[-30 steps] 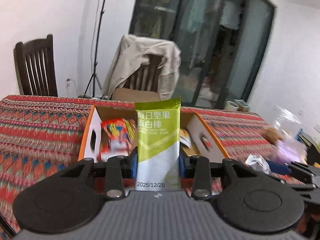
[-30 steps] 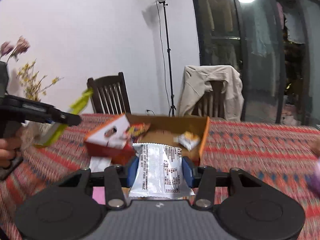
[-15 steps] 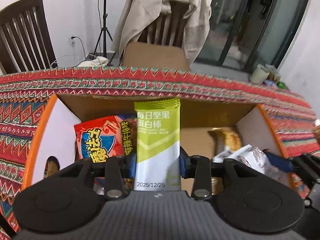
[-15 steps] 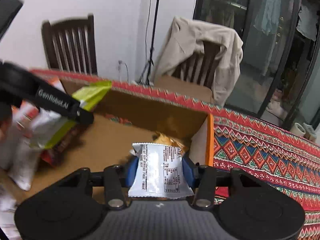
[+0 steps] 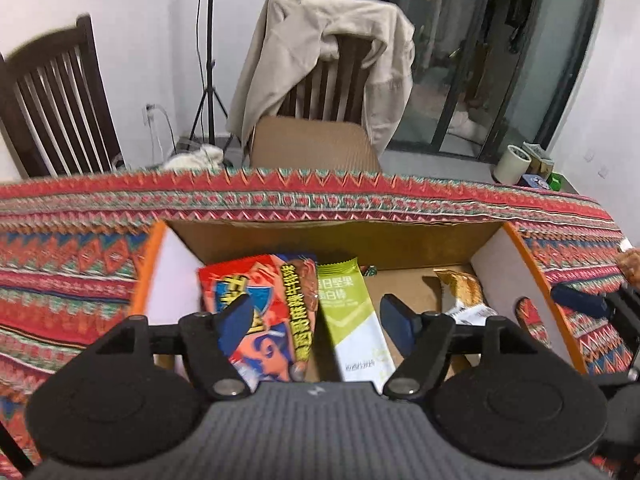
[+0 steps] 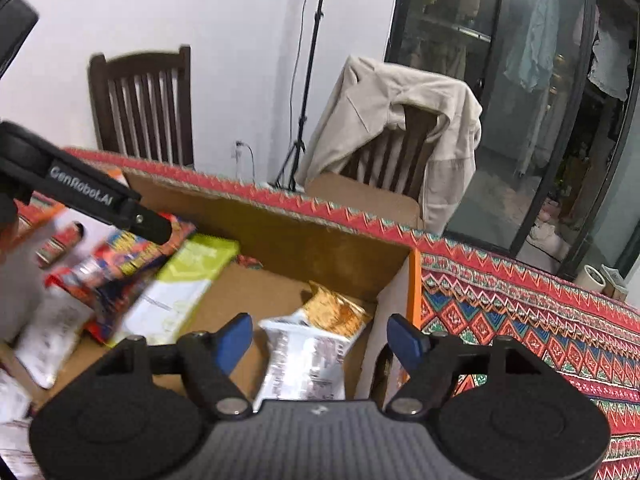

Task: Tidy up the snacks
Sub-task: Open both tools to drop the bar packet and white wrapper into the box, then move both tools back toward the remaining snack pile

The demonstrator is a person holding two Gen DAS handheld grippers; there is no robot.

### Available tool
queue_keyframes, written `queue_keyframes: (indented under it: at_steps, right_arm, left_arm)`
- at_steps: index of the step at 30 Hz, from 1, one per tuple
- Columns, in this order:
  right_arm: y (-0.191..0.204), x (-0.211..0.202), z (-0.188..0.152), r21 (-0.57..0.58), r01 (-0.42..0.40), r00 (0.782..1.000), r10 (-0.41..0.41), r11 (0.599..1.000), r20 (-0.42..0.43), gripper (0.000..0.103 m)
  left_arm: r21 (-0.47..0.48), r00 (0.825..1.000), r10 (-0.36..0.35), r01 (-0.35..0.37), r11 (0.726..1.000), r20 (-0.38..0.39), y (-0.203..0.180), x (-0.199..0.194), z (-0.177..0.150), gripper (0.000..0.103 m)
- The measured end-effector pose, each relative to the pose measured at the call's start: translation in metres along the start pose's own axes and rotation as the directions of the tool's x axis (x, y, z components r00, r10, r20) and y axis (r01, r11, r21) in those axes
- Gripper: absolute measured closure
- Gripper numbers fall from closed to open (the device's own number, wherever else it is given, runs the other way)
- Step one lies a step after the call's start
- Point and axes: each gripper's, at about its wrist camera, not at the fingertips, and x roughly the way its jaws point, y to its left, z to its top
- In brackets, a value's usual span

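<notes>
White walls, a dark glazed door and two wooden chairs — one draped with a beige jacket [image 5: 320, 60] — are seen behind the table, which is covered by a red patterned cloth [image 5: 60, 272]. On the cloth an open cardboard box [image 5: 332, 240] with orange-edged white end walls is set, and both tools are held over it. A second ago a snack was pinched in each claw above the table; now both have been let go inside the box. The left gripper [image 5: 316, 320] is seen with its jaws opening and nothing pressed between them: the green protein bar [image 5: 352, 320] is dropping away from the blue pads, just beside the red snack bag [image 5: 260, 312] at the left end. The right gripper [image 6: 320, 338] is likewise opening, and the white packet [image 6: 304, 356] is released against an orange-brown packet [image 6: 340, 312] in the right corner, free of the pads. Two more snacks are thus judged to be delivered — whatever remains outside the box is presumably to be fetched next.
</notes>
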Motion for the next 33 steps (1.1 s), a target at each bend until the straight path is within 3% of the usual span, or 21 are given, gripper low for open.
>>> queue_keyframes:
  at_steps: [3, 7, 12, 16, 21, 24, 28, 32, 33]
  right_arm:
    - [0.003, -0.027, 0.006, -0.011, -0.012, 0.999, 0.012, 1.0, 0.037, 0.026]
    - [0.007, -0.075, 0.008, -0.016, -0.028, 0.994, 0.029, 0.999, 0.101, 0.024]
    - [0.013, -0.15, -0.009, -0.017, -0.059, 0.981, 0.061, 0.998, 0.186, 0.016]
    - [0.02, -0.214, -0.038, -0.015, -0.085, 0.964, 0.086, 0.996, 0.251, 0.011]
    - [0.029, -0.274, -0.099, 0.001, -0.117, 0.946, 0.111, 0.993, 0.304, 0.004]
    - [0.033, -0.292, -0.141, 0.022, -0.123, 0.949, 0.111, 0.992, 0.294, 0.003]
    - [0.036, -0.302, -0.192, 0.074, -0.059, 0.971, 0.04, 0.996, 0.235, 0.003]
    - [0.036, -0.314, -0.233, 0.122, -0.06, 0.973, 0.031, 0.991, 0.227, 0.003]
    - [0.036, -0.316, -0.241, 0.129, -0.065, 0.973, 0.034, 0.989, 0.229, 0.003]
  left_arm:
    - [0.025, 0.999, 0.005, -0.007, 1.0, 0.052, 0.0, -0.037, -0.01, 0.025]
    - [0.059, 0.988, -0.05, 0.042, 0.997, 0.144, 0.003, -0.106, -0.04, 0.018]
    - [0.099, 0.956, -0.081, 0.054, 0.994, 0.283, 0.008, -0.196, -0.097, 0.004]
    - [0.118, 0.932, -0.077, 0.038, 0.992, 0.354, 0.009, -0.25, -0.16, 0.002]
    - [0.128, 0.907, 0.001, -0.06, 0.99, 0.421, -0.003, -0.285, -0.239, 0.0]
    - [0.127, 0.91, 0.032, -0.092, 0.988, 0.414, -0.012, -0.293, -0.277, 0.0]
    - [0.133, 0.909, 0.04, -0.104, 0.986, 0.415, -0.022, -0.297, -0.314, 0.0]
    - [0.098, 0.952, 0.056, -0.089, 0.991, 0.302, -0.026, -0.285, -0.33, 0.0]
    - [0.096, 0.955, 0.065, -0.097, 0.991, 0.291, -0.028, -0.282, -0.332, 0.0]
